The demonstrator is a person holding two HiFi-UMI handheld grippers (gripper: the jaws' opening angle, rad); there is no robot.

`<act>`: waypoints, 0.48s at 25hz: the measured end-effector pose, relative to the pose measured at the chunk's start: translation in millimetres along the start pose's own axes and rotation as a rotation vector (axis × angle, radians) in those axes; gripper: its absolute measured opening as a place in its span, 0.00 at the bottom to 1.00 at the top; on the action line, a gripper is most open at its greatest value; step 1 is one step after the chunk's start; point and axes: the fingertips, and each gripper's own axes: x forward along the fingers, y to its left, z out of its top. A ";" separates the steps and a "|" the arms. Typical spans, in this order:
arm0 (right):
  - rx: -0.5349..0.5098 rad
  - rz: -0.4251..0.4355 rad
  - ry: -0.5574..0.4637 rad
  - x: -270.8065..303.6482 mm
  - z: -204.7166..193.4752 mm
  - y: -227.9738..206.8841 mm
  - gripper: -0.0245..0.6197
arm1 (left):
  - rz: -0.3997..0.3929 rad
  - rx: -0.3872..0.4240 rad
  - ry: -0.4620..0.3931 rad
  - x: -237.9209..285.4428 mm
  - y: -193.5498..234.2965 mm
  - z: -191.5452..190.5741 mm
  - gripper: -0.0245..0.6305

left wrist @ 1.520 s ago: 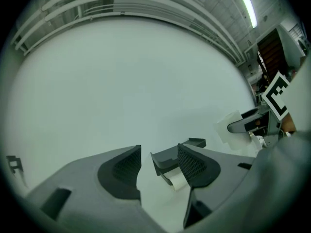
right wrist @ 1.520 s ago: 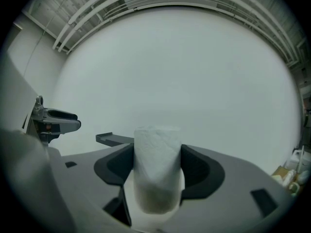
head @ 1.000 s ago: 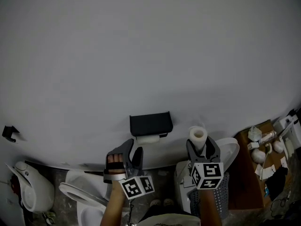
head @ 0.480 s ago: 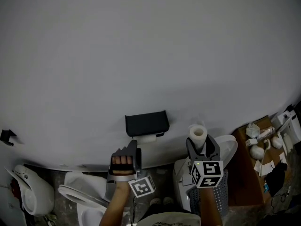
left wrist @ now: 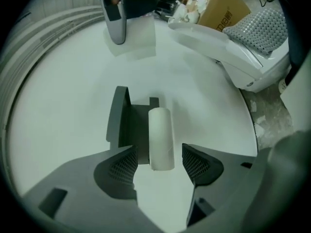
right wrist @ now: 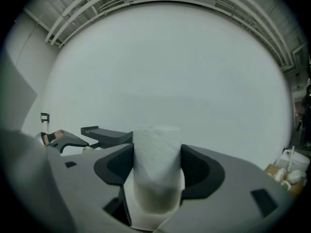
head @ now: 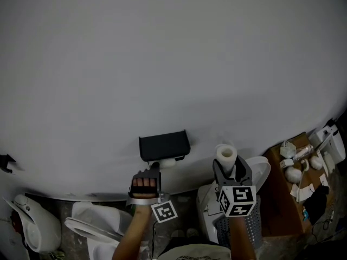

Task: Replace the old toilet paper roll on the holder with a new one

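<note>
A black wall holder (head: 164,145) carries the thin old roll (head: 168,162) under its shelf. My left gripper (head: 150,171) sits just below it. In the left gripper view the old roll (left wrist: 161,138) hangs on the holder (left wrist: 127,124), its near end between my left gripper's (left wrist: 160,165) meshed pads (left wrist: 197,164) with a gap on each side; the jaws have just been opening. My right gripper (head: 230,170) is shut on the full new roll (head: 226,157), upright, to the holder's right. In the right gripper view the new roll (right wrist: 156,164) fills the jaws.
A white toilet (head: 92,225) and a white fixture (head: 30,226) stand at the lower left. A toilet tank (head: 261,172) and a perforated basket (head: 241,233) are under my right arm. A brown box (head: 290,205) with small items lies at the right.
My left gripper has rolled at the wrist, closed in on the old roll under the holder, and its jaws stand wider apart. The right gripper with the new roll has stayed put.
</note>
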 end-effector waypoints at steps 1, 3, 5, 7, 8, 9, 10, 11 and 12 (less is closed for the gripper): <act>0.000 -0.004 0.000 -0.5 0.0 -1.9 0.48 | -0.003 -0.006 -0.003 2.3 -1.0 1.4 0.46; 0.000 -0.013 0.002 -2.0 -0.7 -6.1 0.48 | -0.003 -0.004 -0.008 6.6 -1.1 5.1 0.46; 0.000 -0.020 0.005 -2.8 -1.8 -10.3 0.48 | -0.002 0.006 -0.007 12.3 0.3 8.5 0.46; 0.000 -0.027 0.008 -3.9 -3.1 -14.6 0.48 | -0.014 0.008 -0.006 18.2 -0.6 12.0 0.46; 0.000 -0.030 0.010 -4.9 -4.0 -16.9 0.48 | -0.023 0.006 -0.008 20.4 -1.9 14.3 0.46; 0.000 -0.034 0.012 -5.8 -5.0 -19.4 0.48 | -0.031 0.004 -0.010 22.2 -3.1 16.9 0.46; 0.000 -0.039 0.015 -6.4 -6.1 -22.4 0.48 | -0.035 0.002 -0.014 24.0 -3.7 19.7 0.46; 0.001 -0.045 0.018 -6.8 -7.3 -25.9 0.48 | -0.033 0.004 -0.017 25.8 -3.5 22.7 0.45; 0.002 -0.052 0.021 -7.1 -8.6 -29.8 0.48 | -0.024 0.007 -0.022 27.3 -2.5 25.9 0.41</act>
